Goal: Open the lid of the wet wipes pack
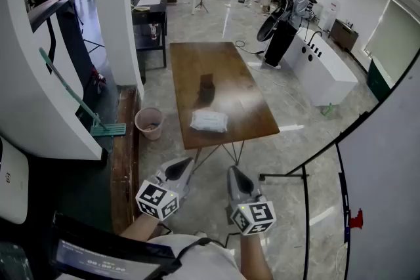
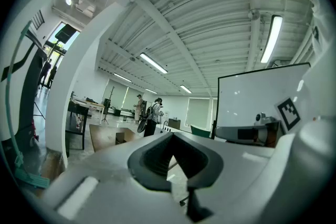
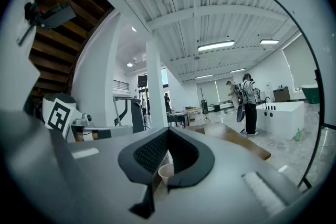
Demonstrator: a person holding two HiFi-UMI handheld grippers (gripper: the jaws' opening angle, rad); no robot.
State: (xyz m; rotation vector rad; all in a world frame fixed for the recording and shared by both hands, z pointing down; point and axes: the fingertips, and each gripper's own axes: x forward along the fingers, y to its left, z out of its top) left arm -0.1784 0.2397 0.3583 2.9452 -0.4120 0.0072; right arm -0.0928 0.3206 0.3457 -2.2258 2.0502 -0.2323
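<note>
**Head view: both claws shut, pack well ahead**

Shows left gripper (image 1: pixel 186 166) and right gripper (image 1: pixel 234 173) side by side and level, jaws pressed tip to tip with nothing between. Puts the wet wipes pack (image 1: pixel 209 120) well ahead of both, flat on the near end of a wooden table (image 1: pixel 197 62). Beyond it, a dark box (image 1: pixel 207 85). Left of the left gripper, a pink bucket (image 1: pixel 149 122) and a green mop (image 1: pixel 108 129) on glossy grey floor (image 1: pixel 289 134); far ahead, people (image 1: pixel 289 16) standing.

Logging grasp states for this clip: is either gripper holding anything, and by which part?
Nothing is held. The left gripper and the right gripper are both shut and empty, short of the table, where the wet wipes pack lies untouched.
</note>
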